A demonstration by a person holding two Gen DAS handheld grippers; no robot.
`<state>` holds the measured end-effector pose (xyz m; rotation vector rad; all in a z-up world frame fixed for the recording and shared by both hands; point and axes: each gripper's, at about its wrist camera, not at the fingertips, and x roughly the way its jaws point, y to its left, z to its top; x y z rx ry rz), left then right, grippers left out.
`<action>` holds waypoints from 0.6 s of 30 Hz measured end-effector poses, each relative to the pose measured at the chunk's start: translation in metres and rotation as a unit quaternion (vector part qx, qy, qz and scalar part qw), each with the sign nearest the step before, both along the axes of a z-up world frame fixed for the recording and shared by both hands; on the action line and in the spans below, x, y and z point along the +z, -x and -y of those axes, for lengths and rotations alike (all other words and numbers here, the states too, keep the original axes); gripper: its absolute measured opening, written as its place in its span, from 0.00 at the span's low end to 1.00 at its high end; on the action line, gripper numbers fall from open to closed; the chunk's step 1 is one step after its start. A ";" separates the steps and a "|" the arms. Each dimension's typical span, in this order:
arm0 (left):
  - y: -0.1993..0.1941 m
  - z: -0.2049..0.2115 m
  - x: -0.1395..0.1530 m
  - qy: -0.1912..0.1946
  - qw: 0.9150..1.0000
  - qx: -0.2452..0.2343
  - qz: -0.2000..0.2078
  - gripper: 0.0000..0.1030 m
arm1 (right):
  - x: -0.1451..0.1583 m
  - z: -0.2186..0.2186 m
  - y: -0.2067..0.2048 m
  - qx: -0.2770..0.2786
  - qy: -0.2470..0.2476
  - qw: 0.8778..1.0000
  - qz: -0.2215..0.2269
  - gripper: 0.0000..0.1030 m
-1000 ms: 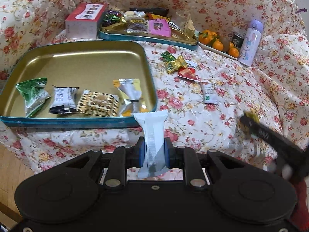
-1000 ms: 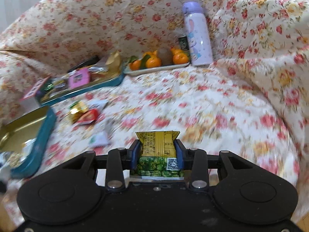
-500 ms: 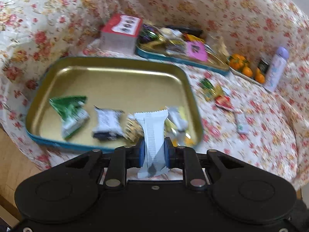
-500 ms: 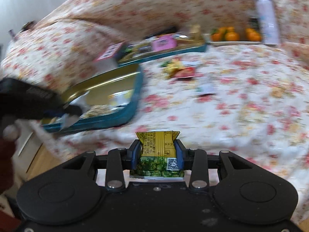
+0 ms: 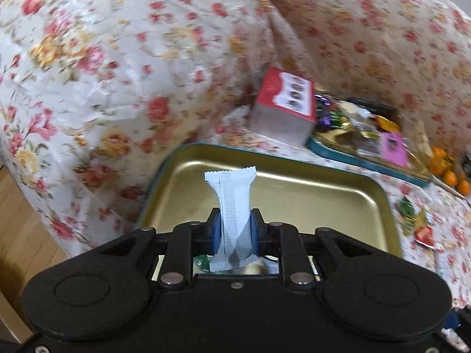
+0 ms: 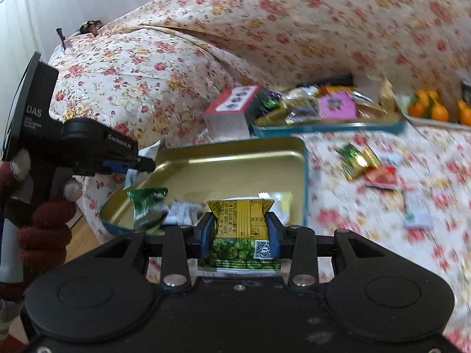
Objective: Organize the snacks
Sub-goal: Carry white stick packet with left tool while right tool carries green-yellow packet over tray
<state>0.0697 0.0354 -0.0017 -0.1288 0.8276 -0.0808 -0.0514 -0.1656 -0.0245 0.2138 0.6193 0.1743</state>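
Tongs: left (image 5: 234, 229) pinches a white bar (image 5: 232, 206), right (image 6: 240, 236) a yellow pack (image 6: 240, 223); released early, either could miss the tin (image 6: 303, 176).

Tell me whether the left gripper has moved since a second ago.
Yes. The left gripper, shut on the white packet, moved from short of the gold tray to over it.

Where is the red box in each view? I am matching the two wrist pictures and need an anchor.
Left wrist view: the red box sits right of centre in the upper half, just beyond the gold tray, at the left end of the far snack tray.
Right wrist view: the red box sits near the centre, upper half, again left of the far snack tray.
Shared landmark: the gold tray.
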 end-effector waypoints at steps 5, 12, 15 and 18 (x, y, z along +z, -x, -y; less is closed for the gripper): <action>-0.007 -0.015 -0.013 -0.003 1.000 0.015 -0.009 0.26 | -0.003 -0.010 -0.029 -0.003 0.006 1.000 0.004 0.38; -0.017 -0.012 -0.023 -0.017 1.000 0.009 -0.012 0.26 | -0.010 -0.019 -0.063 -0.017 0.016 1.000 -0.006 0.38; -0.019 -0.008 -0.025 -0.022 1.000 0.002 -0.010 0.26 | -0.014 -0.022 -0.081 -0.024 0.028 0.999 -0.023 0.38; -0.018 -0.008 -0.026 -0.017 1.000 -0.007 -0.011 0.26 | -0.020 -0.023 -0.099 -0.032 0.032 0.998 -0.042 0.39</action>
